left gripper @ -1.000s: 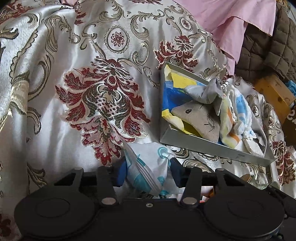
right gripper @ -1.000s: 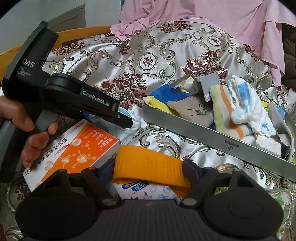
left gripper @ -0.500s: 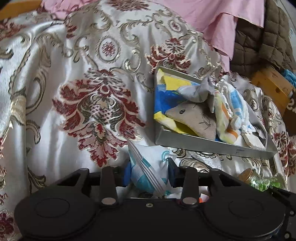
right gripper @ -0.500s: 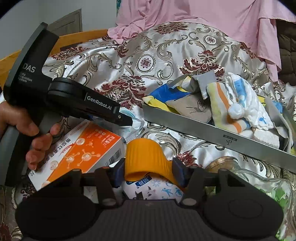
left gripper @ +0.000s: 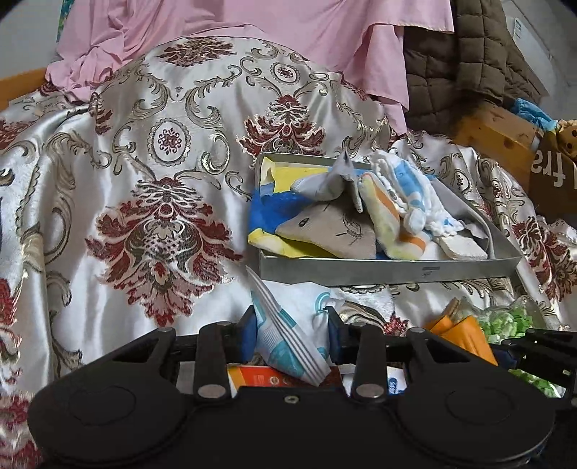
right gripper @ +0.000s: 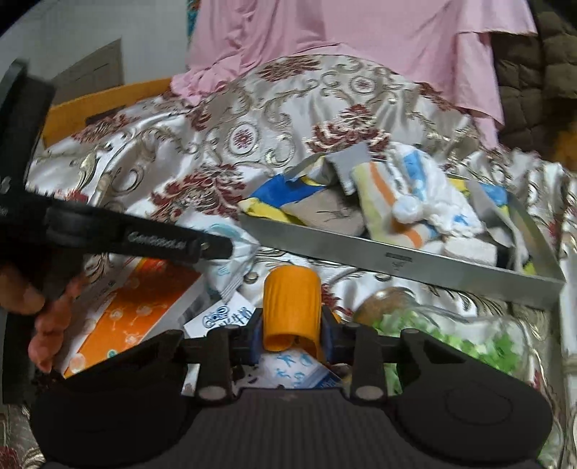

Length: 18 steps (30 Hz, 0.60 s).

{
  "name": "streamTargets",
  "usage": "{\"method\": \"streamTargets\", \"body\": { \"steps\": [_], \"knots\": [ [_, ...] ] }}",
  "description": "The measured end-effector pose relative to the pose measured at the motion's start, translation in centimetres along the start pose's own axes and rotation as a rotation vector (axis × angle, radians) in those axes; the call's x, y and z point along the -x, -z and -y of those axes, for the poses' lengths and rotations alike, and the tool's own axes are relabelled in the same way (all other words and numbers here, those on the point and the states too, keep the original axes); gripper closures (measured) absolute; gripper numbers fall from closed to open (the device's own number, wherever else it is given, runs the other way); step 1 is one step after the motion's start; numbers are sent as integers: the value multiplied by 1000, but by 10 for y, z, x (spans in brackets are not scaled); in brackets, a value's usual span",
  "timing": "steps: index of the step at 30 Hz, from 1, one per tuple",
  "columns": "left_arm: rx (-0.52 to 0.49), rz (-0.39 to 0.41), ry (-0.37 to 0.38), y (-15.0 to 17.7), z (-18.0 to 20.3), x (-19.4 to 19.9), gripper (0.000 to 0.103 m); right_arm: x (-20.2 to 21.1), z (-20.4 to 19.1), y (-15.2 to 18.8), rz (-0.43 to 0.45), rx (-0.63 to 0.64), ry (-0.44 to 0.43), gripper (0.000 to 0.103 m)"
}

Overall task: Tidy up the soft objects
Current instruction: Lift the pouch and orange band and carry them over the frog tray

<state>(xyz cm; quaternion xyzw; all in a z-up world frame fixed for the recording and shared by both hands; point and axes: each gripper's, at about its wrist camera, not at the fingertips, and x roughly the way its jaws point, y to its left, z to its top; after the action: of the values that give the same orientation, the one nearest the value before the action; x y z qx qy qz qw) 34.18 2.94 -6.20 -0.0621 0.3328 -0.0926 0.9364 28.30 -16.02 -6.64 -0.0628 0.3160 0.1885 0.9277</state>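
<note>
My left gripper is shut on a white cloth with teal stripes, which stands up between the blue pads just in front of the metal tray. The tray holds several soft pieces: a beige sock, a striped towel and blue-yellow fabric. In the right wrist view my right gripper has its jaws closing on an orange cloth band. The band is squeezed into a narrow roll between the pads, short of the tray. The left gripper shows at the left there, held by a hand.
A satin bedspread with a floral pattern covers the surface. An orange-and-white box lies under the left gripper. A glass jar with green contents sits at the right. Pink fabric and a brown quilted jacket lie behind.
The right jaws closed in, pinching the flat, wide orange band into a narrow roll. The left gripper rolled, rose and pulled back with its cloth, so more of the bedspread shows.
</note>
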Motion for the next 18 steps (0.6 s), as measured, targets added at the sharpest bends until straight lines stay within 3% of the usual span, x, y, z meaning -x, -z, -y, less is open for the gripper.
{"method": "streamTargets", "body": {
  "steps": [8,18],
  "knots": [
    [6,79,-7,5,9,35,65,25,7,4,39,-47,3,70],
    [51,77,-6,23,25,79,65,63,8,9,93,-81,-5,72]
  ]
}}
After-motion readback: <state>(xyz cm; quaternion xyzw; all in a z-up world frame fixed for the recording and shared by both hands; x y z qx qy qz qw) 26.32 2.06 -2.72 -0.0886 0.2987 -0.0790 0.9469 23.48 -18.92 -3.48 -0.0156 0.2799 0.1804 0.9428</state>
